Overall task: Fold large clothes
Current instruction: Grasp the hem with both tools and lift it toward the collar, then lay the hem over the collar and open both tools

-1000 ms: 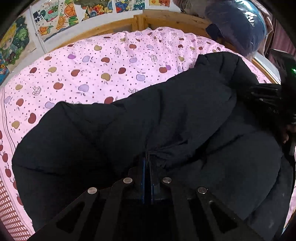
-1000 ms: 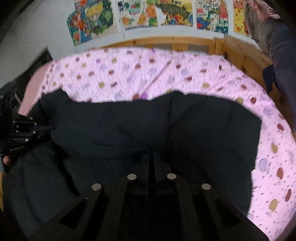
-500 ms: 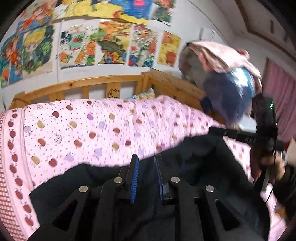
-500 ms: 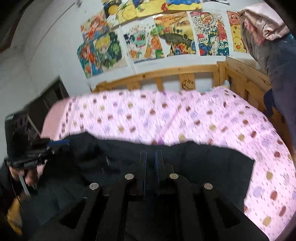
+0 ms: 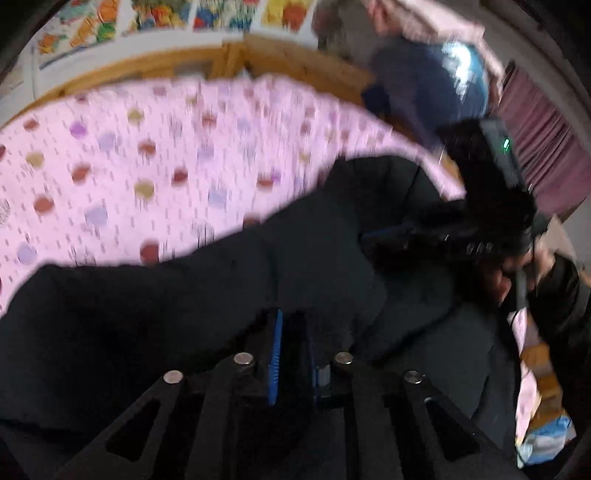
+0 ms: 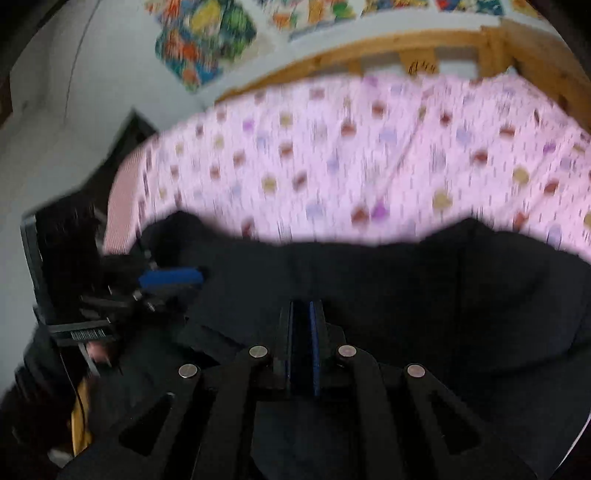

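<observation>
Clamping just-closing left gripper (image 5: 293, 343) and right gripper (image 6: 301, 332) jaws on the black padded jacket (image 5: 314, 240), spreading it over the pink spotted bedsheet (image 5: 147, 166) for folding.

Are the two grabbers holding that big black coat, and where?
Looks like it, though it's blurry. The left gripper and right gripper each seem pinched on the near edge of the black coat, lying on the pink bedsheet.

Matt black padded cloth coat (image 5: 229, 295) on a soft printed cotton sheet (image 5: 147, 155); bare pale wood bed frame (image 6: 388, 48), paper posters (image 6: 207, 33)
</observation>
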Demonstrator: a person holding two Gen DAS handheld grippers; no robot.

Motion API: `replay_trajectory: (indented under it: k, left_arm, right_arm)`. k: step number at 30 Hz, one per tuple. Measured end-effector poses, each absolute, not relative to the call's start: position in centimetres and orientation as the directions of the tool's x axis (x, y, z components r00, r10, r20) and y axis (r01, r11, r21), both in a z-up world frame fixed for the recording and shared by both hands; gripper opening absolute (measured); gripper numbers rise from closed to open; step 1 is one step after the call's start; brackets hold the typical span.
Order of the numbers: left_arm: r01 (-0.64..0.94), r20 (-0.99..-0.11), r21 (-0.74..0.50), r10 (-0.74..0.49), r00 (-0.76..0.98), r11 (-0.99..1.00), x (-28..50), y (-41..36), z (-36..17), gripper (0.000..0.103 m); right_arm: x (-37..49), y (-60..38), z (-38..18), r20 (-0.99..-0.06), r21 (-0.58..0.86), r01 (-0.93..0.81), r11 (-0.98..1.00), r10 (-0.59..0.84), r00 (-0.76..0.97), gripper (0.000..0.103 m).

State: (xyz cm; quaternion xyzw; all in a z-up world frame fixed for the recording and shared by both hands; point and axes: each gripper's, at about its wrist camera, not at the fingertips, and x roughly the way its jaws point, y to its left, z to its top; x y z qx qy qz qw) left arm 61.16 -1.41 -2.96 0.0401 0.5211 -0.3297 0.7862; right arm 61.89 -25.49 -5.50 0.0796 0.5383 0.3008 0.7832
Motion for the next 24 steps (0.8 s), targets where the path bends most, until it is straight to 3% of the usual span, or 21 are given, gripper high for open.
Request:
replay_trajectory:
  k: [10, 17, 24]
  left_arm:
    - [0.499, -0.932, -0.197, -0.319, 0.172, 0.844, 61.5, -3.5, -9.0, 0.003]
    - [0.464, -0.878, -0.184, -0.357, 0.318, 0.866, 59.6, -2.3, -5.5, 0.003]
    - [0.38, -0.839, -0.124, -0.301, 0.453, 0.917, 57.3, -2.0, -1.2, 0.007]
  right_arm:
    - [61.9, -23.2, -11.5, -0.892, 0.328, -0.387, 0.862, 0.417, 0.174, 0.0]
    - [59.8, -23.0, -9.9, -0.854, 0.293, -0.384, 0.876, 0.42, 0.306, 0.0]
    - [56.9, -21.8, -5.9, -0.821, 0.203, -0.381, 0.902, 0.369, 0.436, 0.003]
